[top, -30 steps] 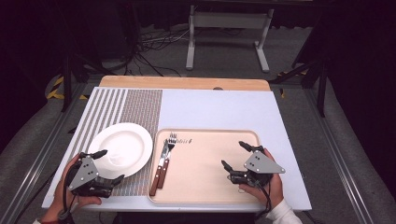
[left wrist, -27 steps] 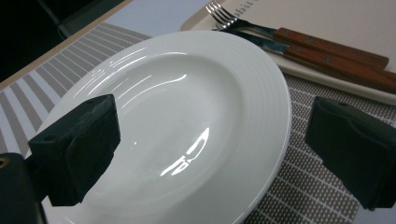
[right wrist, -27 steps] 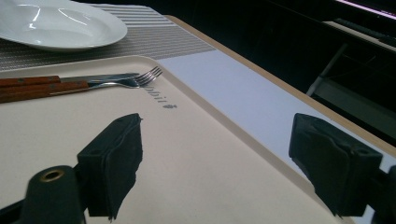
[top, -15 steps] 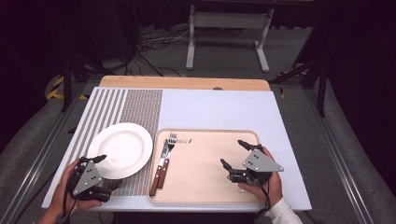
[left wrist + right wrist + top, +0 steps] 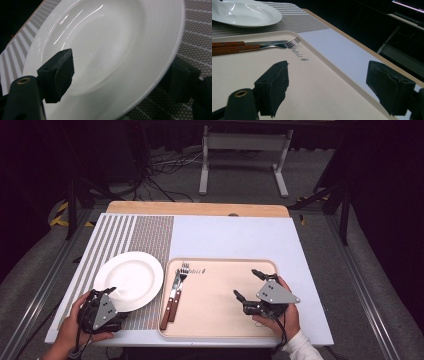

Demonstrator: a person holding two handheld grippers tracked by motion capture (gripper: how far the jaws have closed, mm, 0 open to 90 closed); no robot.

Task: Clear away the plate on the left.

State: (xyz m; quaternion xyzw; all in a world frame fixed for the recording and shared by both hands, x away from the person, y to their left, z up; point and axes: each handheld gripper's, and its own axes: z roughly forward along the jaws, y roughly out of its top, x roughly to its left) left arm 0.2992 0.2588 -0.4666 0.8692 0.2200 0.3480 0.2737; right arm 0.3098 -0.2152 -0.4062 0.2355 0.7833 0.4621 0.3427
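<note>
Near left: left gripper (image 5: 109, 295) spread wide astride the near rim of the white plate (image 5: 131, 279) on the patterned mat (image 5: 152, 232), not yet clamped. Middle: fork (image 5: 177, 287) and knife (image 5: 169, 295) lying side by side on the tray (image 5: 220, 320), apparently untouched. Right: right gripper (image 5: 248, 285) wide, empty, over the tray.

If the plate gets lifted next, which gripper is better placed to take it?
Left, probably. The left gripper is open at the near rim of the plate, one of its fingers above the rim and the other beyond its edge. The right gripper is open over the tray, with the forks in between.
</note>
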